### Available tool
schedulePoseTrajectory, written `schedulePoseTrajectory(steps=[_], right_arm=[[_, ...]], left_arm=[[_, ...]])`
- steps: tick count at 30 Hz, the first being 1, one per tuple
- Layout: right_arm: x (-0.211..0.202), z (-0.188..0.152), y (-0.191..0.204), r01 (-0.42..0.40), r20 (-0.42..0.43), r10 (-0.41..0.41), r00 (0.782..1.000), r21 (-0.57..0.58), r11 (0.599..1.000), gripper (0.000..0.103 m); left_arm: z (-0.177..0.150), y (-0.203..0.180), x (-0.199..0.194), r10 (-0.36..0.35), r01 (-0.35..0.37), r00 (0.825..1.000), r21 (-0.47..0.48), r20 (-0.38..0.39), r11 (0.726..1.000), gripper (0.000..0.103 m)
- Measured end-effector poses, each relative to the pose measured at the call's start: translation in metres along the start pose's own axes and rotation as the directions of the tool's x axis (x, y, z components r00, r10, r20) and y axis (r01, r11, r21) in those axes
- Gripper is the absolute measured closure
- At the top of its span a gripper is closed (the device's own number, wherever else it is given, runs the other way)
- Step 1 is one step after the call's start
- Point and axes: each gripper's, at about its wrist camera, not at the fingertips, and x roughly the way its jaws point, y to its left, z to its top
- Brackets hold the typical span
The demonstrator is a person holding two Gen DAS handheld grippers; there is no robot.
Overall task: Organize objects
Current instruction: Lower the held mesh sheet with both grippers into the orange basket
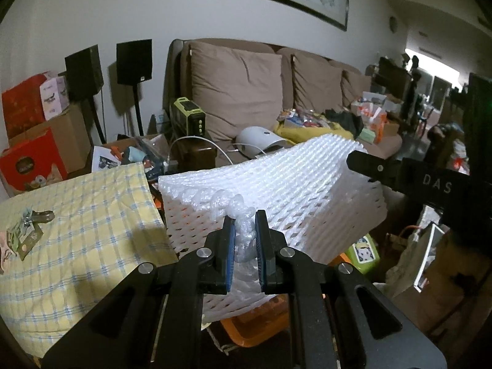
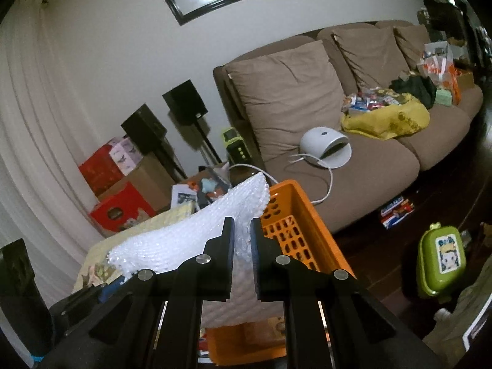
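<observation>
A white foam net sheet (image 1: 276,181) hangs stretched between the two grippers, held up over an orange perforated basket (image 2: 295,215) and just beside a table under a yellow checked cloth (image 1: 80,215). The left gripper (image 1: 245,230) is pinching a bunched, twisted corner of the sheet between its blue pads; the right gripper (image 2: 241,236) is pressed together on another gathered edge of the same sheet. In the left wrist view the right gripper's black finger (image 1: 378,167) shows at the sheet's far right corner.

The sheet's free edge sags toward the cloth-covered table on one side and drapes over the basket's near rim on the other, hiding most of the basket's opening; the basket's far corner and right wall stay uncovered. Right of the basket the dark floor (image 2: 384,255) lies partly open, with a green lidded box (image 2: 439,261) and a flat printed packet (image 2: 396,212) on it.

On the cloth lie a metal clip and some small packets (image 1: 24,230). Beyond the sheet stand a brown sofa (image 2: 338,166) carrying a white domed device (image 2: 326,146) with its cable, a yellow bag (image 2: 387,120) and assorted clutter. Left of the sofa are two black speakers on stands (image 2: 184,101), red cartons (image 2: 120,209) and cardboard boxes, crowding that side
</observation>
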Motion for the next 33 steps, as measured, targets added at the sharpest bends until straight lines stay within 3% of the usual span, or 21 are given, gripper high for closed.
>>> schedulePoseTrajectory(steps=[33], right_arm=[[-0.008, 0.001, -0.010, 0.085, 0.037, -0.084, 0.996, -0.025, 0.996, 0.094]], left_arm=[[-0.005, -0.012, 0.016, -0.005, 0.007, 0.999, 0.038, -0.039, 0.999, 0.090]])
